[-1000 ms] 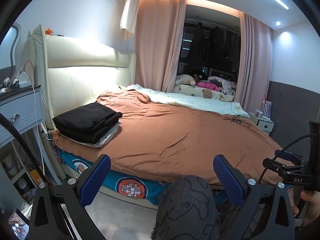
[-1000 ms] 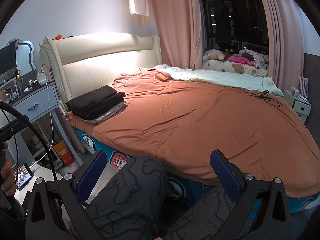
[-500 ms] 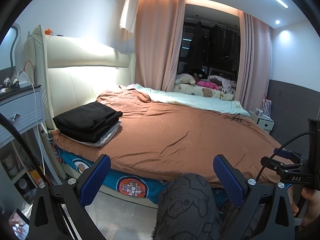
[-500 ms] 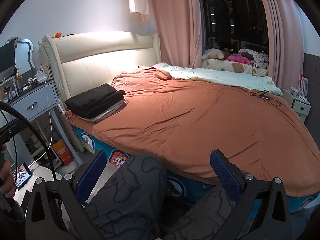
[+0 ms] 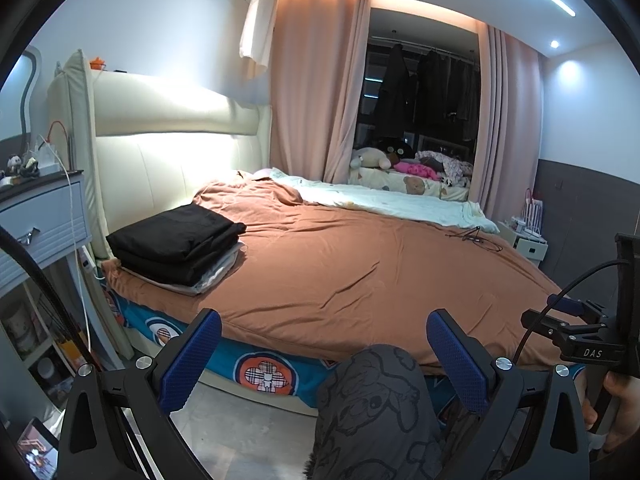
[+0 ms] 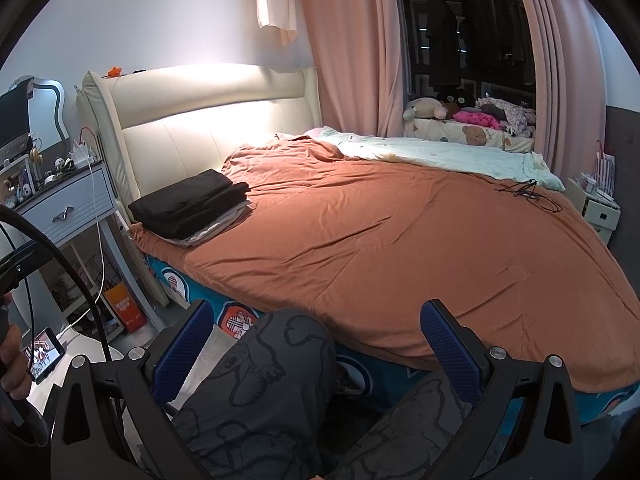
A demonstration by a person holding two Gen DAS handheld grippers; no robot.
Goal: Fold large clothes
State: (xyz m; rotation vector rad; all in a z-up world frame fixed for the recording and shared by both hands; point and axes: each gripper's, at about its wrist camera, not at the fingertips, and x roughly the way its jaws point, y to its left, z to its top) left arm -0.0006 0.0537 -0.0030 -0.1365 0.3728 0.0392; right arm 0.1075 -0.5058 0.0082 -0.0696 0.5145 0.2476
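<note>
A stack of folded clothes, black on top and pale grey beneath, rests on the bed's near left corner by the headboard; the right wrist view shows the same folded stack. My left gripper is open and empty, held off the bed's near edge above the person's knee in grey patterned trousers. My right gripper is also open and empty, over both knees. Both grippers are well short of the stack.
An orange-brown cover spreads over the bed, with a pale quilt along the far side and a black cable lying on it. A grey nightstand stands left of the cream headboard. A small phone lies low on the left.
Both views have shifted only slightly; the grippers stay open and the stack has not moved.
</note>
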